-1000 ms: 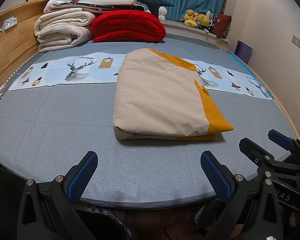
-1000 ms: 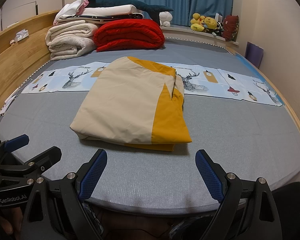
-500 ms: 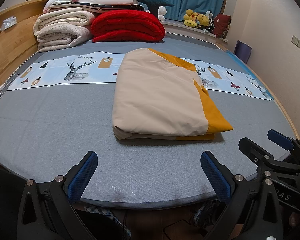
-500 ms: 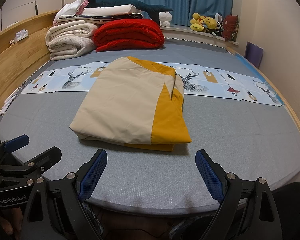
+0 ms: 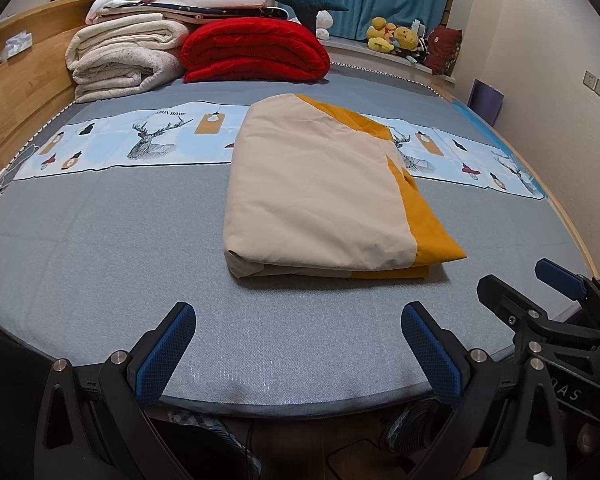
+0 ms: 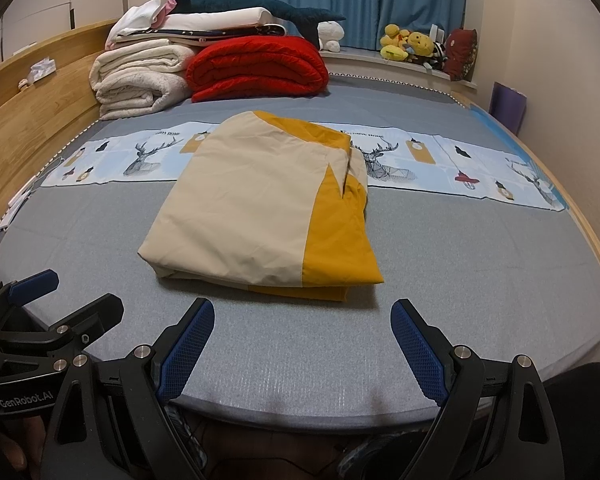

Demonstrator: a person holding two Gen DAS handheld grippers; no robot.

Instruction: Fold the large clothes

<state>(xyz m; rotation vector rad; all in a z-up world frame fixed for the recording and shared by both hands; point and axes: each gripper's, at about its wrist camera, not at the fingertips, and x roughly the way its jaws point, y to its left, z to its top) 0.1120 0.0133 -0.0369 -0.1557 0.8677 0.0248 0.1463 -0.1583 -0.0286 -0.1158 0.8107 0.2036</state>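
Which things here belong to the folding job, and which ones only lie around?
Belong to the job:
- beige and yellow folded cloth
- left tool, open, holding nothing
- right tool, open, holding nothing
- bed it lies on

Only lying about:
- red quilt
- white blankets
- plush toys
- deer-print strip

A grey bed [image 5: 100, 248] fills the room, bounded on the left by a wooden headboard [image 5: 24, 92]. Blue curtains [image 6: 364, 0] hang at the far wall. The cream wall [image 5: 560, 40] at right carries two sockets [image 5: 596, 85]. Lighting is artificial and even.
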